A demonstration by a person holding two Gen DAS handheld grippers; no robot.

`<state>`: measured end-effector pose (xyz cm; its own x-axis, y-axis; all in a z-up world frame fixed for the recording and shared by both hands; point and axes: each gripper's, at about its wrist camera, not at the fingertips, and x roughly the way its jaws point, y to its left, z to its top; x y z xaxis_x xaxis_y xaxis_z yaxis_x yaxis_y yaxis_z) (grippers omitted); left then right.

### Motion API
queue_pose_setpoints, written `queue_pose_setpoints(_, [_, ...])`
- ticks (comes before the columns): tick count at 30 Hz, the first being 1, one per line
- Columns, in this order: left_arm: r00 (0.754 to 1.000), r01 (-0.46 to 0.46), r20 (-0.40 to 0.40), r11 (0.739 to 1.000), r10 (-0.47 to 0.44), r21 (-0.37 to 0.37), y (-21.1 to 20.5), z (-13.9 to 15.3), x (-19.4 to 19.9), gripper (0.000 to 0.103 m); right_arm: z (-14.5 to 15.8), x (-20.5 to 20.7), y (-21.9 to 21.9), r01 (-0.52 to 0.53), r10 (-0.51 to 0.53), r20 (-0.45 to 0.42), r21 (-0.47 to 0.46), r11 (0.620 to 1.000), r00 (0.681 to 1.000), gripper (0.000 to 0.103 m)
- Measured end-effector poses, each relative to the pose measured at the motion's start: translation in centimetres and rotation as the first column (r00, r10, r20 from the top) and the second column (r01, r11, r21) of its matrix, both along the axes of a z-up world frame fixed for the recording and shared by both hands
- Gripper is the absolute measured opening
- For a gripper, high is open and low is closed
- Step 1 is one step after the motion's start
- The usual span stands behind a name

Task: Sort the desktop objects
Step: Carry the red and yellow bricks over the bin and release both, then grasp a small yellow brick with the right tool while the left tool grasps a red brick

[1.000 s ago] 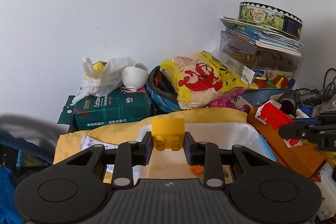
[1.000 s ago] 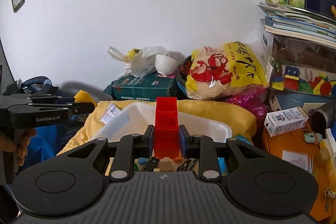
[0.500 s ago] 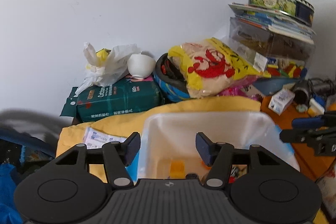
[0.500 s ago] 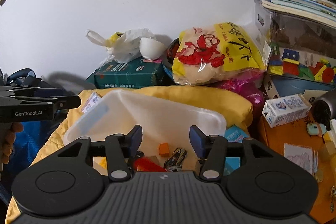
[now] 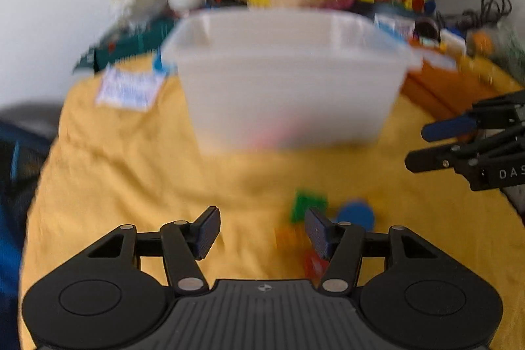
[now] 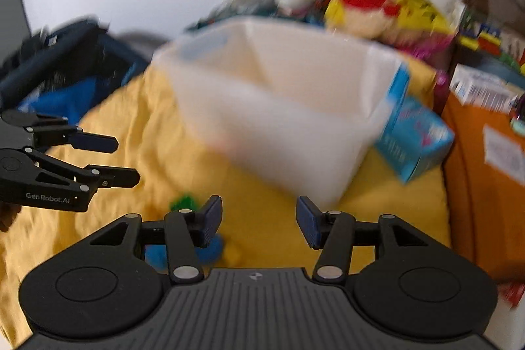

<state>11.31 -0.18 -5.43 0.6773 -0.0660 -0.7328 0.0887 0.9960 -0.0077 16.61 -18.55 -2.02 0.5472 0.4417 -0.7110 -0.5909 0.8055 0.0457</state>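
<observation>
Toy pieces left to sort lie loose on the yellow cloth (image 5: 137, 186) covering the surface: a green block (image 5: 308, 205), a blue disc (image 5: 356, 214) and a small red piece (image 5: 313, 263), clustered at about 2 o'clock from our left gripper (image 5: 262, 233), near its right pad. White bin (image 5: 288, 94) sits at 12 o'clock, well apart from them; faint colour shows through its wall.

Both grippers empty. Left gripper jaws stand apart, nothing between them. Right gripper (image 6: 259, 223) jaws also apart, nothing held; the blue disc (image 6: 183, 251) shows half hidden under its left finger, green block (image 6: 185, 202) at 10 o'clock.

Both frames are motion-blurred, so piece shapes are uncertain.

Risks we see:
- Both grippers point at the same small cluster. Their fingers could clash or knock pieces away.
- Cloth is wrinkled and soft. A low approach could pinch fabric with the piece and drag it.
- Disc looks flat; jaws may slide off its edge.
- Pieces sit close together, so closing on one may catch its neighbour.
- Blue carton (image 6: 415, 140) leans against the bin at 2 o'clock; a wide swing could tip it.
</observation>
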Motion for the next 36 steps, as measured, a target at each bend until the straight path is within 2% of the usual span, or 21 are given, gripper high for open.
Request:
queue_pose_setpoints(6, [0.998,0.040,-0.054,0.999,-0.041,-0.014,-1.2,-2.7,-1.6,0.055,-2.8,-1.2,0.4,-0.016,0.014,-0.034,-0.047,0.999,0.999,0.054])
queue_pose_setpoints(14, [0.996,0.042,-0.075,0.999,-0.044,-0.021,-3.0,-3.9,-0.7,0.054,-4.5,-1.3,0.5,-0.020,0.015,-0.046,-0.092,0.996,0.999,0.053])
queue_pose_setpoints(15, [0.996,0.038,-0.077,0.999,-0.040,-0.022,-3.1,-4.1,-0.5,0.051,-4.7,-1.2,0.6,-0.023,0.019,-0.045,-0.095,0.995,0.999,0.053])
queue_pose_setpoints(18, [0.996,0.045,-0.080,0.998,-0.048,-0.036,-2.9,-4.7,-0.1,0.031,-5.2,-1.1,1.1,-0.048,0.044,-0.043,-0.102,0.994,0.998,0.052])
queue_pose_setpoints(21, [0.997,0.041,-0.068,0.999,-0.043,-0.025,-2.7,-4.9,-0.1,0.022,-5.6,-0.9,1.9,-0.083,0.080,-0.028,-0.127,0.989,0.996,0.051])
queue_pose_setpoints(22, [0.997,0.035,-0.065,0.999,-0.037,-0.027,-2.5,-4.8,-0.2,0.022,-5.7,-0.8,2.2,-0.091,0.089,-0.020,-0.133,0.987,0.996,0.050])
queue_pose_setpoints(24, [0.998,0.032,-0.062,0.999,-0.033,-0.021,-2.5,-4.8,-0.2,0.022,-6.1,-0.5,2.6,-0.109,0.108,-0.018,-0.145,0.983,0.994,0.042])
queue_pose_setpoints(26, [0.998,0.028,-0.064,0.999,-0.030,-0.024,-2.4,-4.7,-0.3,0.022,-6.4,-0.2,3.1,-0.119,0.117,-0.024,-0.156,0.980,0.993,0.040])
queue_pose_setpoints(30, [0.998,0.017,-0.057,1.000,-0.018,-0.025,-2.2,-4.5,-0.5,0.022,-7.0,0.0,3.9,-0.147,0.143,-0.037,-0.161,0.976,0.989,0.024])
queue_pose_setpoints(33, [0.999,0.004,-0.039,1.000,-0.005,-0.026,-1.7,-3.9,-0.8,0.022,-6.8,-0.3,3.9,-0.161,0.156,-0.043,-0.144,0.976,0.987,0.024])
queue_pose_setpoints(36, [1.000,-0.016,-0.017,0.999,0.015,-0.046,-0.9,-2.7,-1.1,0.022,-5.8,-1.0,3.1,-0.131,0.128,-0.038,-0.097,0.987,0.991,0.024])
